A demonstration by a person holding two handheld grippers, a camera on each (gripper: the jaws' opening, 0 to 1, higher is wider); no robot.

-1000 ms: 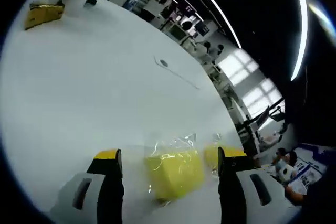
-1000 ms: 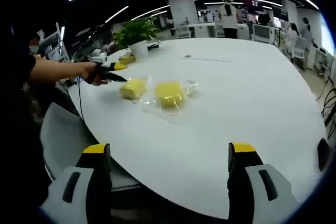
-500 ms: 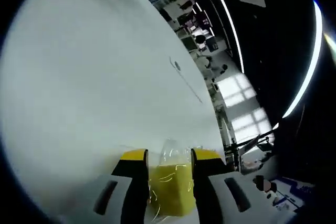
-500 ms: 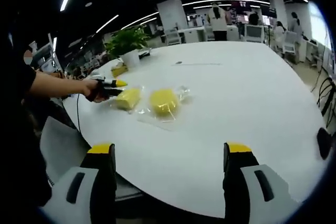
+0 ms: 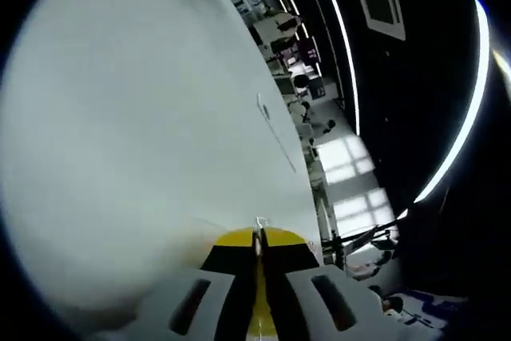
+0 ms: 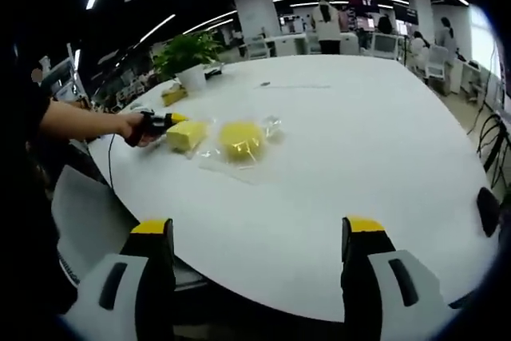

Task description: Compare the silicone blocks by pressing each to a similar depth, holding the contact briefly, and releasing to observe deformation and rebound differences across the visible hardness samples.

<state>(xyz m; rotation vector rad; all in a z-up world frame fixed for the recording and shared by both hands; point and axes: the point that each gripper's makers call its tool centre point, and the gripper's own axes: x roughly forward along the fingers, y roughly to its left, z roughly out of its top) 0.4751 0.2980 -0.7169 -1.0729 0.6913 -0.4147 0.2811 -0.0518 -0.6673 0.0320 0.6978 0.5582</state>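
Closing since 1 second earlier, the left gripper pinched 1 yellow silicone block; right gripper stayed spread, so pressing had begun.

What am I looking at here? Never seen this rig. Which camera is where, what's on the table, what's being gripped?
A person holds a two-jaw gripper in each hand, each carrying a fisheye camera looking along its jaws. In the left gripper view, the left gripper has its jaws nearly shut on a yellow block in plastic wrap. The right gripper view looks across a white table: the right gripper hangs open above the table's near edge, holding nothing. A second wrapped yellow block lies untouched; a potted plant stands behind.
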